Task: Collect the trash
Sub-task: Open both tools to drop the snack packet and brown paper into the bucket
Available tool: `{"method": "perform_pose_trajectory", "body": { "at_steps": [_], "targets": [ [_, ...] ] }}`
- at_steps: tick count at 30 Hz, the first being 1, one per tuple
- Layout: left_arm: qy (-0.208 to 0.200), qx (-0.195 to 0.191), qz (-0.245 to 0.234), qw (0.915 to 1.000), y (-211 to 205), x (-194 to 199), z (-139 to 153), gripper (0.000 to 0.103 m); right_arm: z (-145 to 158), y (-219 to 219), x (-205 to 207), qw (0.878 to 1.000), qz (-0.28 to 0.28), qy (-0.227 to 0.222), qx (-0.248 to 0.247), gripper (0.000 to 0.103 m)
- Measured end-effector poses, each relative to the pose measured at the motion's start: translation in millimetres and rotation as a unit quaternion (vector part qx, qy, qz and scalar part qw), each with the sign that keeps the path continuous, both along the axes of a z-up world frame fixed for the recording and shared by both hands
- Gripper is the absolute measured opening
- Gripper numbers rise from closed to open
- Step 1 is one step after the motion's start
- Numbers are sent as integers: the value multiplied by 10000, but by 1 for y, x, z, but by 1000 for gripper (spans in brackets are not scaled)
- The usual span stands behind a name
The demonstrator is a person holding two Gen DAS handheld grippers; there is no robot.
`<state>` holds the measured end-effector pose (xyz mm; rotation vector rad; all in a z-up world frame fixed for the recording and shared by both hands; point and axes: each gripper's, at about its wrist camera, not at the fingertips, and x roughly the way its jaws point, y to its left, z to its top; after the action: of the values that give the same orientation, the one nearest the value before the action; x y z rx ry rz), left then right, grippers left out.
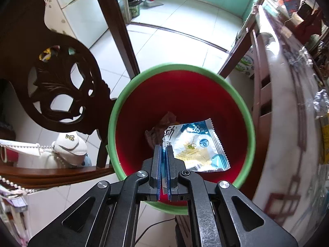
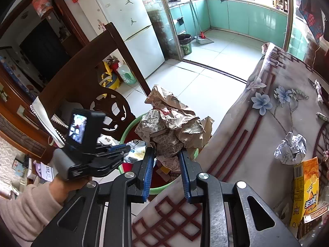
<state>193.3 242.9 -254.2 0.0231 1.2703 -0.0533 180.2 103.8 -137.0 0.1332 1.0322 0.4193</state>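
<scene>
Marble-patterned worktop (image 2: 267,127) with floral print: carries a crumpled foil-white paper ball (image 2: 291,148) and an orange carton (image 2: 306,189).
Round bin, green rim, red inside (image 1: 205,94): stands on the floor beside it.
Crumpled brown printed paper wad (image 2: 170,127): clamped between right gripper (image 2: 167,154) fingers (above the bin).
Blue-white snack wrapper (image 1: 197,146): inside the bin, its edge pinched between the closed left gripper (image 1: 163,150) fingers.

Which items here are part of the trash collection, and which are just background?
Job: green-rimmed red bin; blue-white snack wrapper in left gripper; crumpled brown printed paper in right gripper; crumpled white paper ball.

Background: carved dark wooden chair; white fridge.
</scene>
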Motion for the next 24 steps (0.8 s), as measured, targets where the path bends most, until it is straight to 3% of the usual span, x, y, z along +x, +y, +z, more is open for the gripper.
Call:
{"method": "perform_pose_trajectory", "body": {
  "at_steps": [5, 6, 7, 9, 11, 16, 18, 24],
  "targets": [
    [138, 197, 19, 9997, -3, 10, -21, 4, -2, 6, 2, 10000, 66, 70, -14, 22],
    [166, 259, 13, 9995, -5, 12, -25, 10, -2, 8, 2, 9999, 84, 78, -19, 22],
    [190, 283, 12, 9994, -5, 12, -26, 16, -3, 9, 3, 9999, 107, 90, -21, 22],
    [132, 287, 54, 9995, -6, 11, -25, 52, -6, 12, 5, 9998, 142, 110, -4, 22],
    [-33, 271, 120, 9996, -4, 6, -17, 67, -10, 16, 9, 9998, 164, 134, 32, 22],
    [-79, 251, 142, 9996, -1, -1, -9, 70, -18, 27, 17, 9997, 154, 165, -45, 28],
    [-111, 286, 98, 9995, -1, -5, -6, 71, -21, 29, 18, 9997, 153, 181, -40, 35],
    [-183, 225, 157, 9995, 2, -13, 1, 71, -20, 29, 15, 9997, 124, 196, 29, 40]
  ]
}}
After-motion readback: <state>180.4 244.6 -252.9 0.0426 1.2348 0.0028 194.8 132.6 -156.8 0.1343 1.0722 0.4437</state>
